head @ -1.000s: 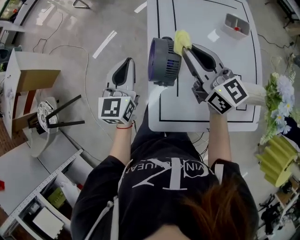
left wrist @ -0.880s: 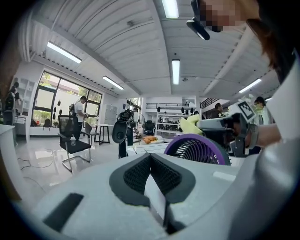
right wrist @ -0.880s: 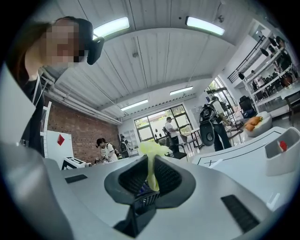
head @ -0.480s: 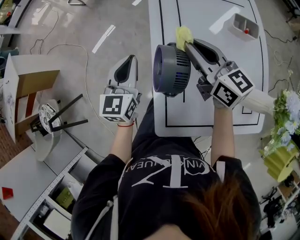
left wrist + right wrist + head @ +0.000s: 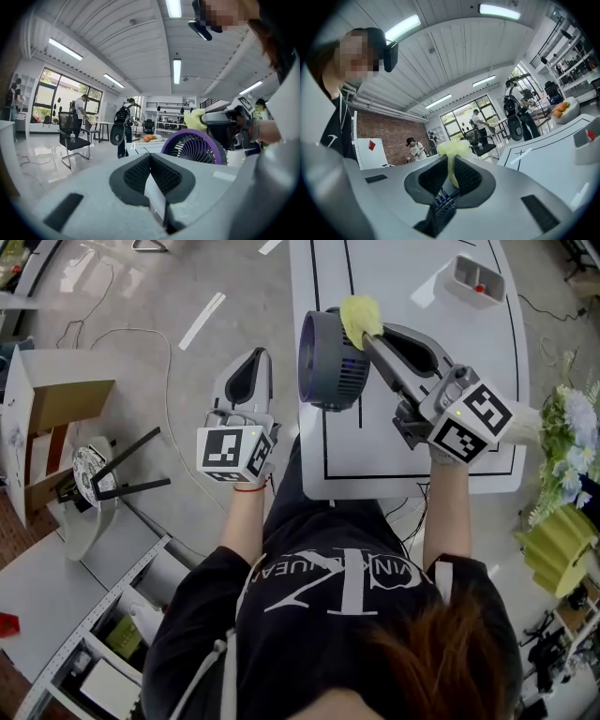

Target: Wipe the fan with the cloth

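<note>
Yellow cloth [image 5: 359, 315] pinched in right gripper [image 5: 372, 339], touching fan [image 5: 328, 367]

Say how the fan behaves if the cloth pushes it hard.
The fan likely tips or slides: it stands upright near the table edge, and the left gripper is not holding it. It looks like light plastic. The soft cloth in the right gripper should give first.

The left hand-held gripper [image 5: 150, 161] has its jaws pressed together, nothing between them. Just past them stands the purple fan [image 5: 194, 146], with a yellow cloth [image 5: 194, 119] at its top rim.
</note>
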`<state>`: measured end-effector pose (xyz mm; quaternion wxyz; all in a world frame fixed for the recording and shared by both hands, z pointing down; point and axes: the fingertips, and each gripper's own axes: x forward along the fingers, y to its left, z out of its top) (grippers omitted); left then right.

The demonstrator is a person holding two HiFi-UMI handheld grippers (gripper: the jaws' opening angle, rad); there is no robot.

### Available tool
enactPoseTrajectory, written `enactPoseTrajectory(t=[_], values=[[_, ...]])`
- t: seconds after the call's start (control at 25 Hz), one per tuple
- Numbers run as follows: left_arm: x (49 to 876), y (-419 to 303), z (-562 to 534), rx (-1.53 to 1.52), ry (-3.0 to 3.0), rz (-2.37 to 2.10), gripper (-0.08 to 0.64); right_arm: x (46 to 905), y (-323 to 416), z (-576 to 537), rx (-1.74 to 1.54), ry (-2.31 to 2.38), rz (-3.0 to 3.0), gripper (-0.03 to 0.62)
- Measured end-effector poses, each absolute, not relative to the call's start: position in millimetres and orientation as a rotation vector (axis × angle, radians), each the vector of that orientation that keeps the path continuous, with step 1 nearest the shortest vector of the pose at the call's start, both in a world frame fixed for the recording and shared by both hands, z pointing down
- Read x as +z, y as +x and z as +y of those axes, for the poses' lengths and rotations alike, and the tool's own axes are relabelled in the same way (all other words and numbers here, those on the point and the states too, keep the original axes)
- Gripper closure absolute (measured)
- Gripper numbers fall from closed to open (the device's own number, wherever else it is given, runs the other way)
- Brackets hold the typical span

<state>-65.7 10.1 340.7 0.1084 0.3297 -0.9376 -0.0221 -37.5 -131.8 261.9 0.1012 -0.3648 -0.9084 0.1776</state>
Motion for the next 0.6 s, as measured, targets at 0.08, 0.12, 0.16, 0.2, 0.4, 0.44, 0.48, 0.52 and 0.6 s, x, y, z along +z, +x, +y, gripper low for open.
enactPoseTrajectory(t=[0.08,0.12,0.16,0.2,0.4,0.44,0.48,0.52,0.6], values=[[339.0,-57.0,10.5,-0.071,0.967,-2.765,0.552,258.0,-24.9,-127.1,0.509,-1.103,-2.686,0.549],[338.4,-52.2,10.8,-0.074,0.965,-2.768,0.552,257.1,-18.7,-124.6,0.494,-1.112,-2.690,0.549],[338.0,-47.2,11.2,-0.076,0.963,-2.770,0.552,256.9,-12.7,-121.9,0.471,-1.116,-2.696,0.549],[337.6,-42.0,11.5,-0.077,0.962,-2.771,0.552,257.2,-6.7,-119.2,0.440,-1.118,-2.703,0.549],[337.5,-18.5,14.3,-0.075,0.952,-2.777,0.552,263.1,18.4,-102.8,0.162,-1.106,-2.733,0.549],[337.7,-14.6,15.5,-0.077,0.948,-2.779,0.552,264.8,21.8,-99.3,0.090,-1.097,-2.736,0.549],[337.8,-10.9,16.5,-0.078,0.943,-2.781,0.552,267.4,25.0,-96.4,0.008,-1.090,-2.735,0.549],[337.9,-7.5,17.4,-0.078,0.939,-2.783,0.552,271.2,28.5,-94.1,-0.084,-1.084,-2.728,0.549],[338.5,-1.9,18.9,-0.078,0.931,-2.787,0.552,279.7,34.8,-90.4,-0.249,-1.065,-2.703,0.549]])
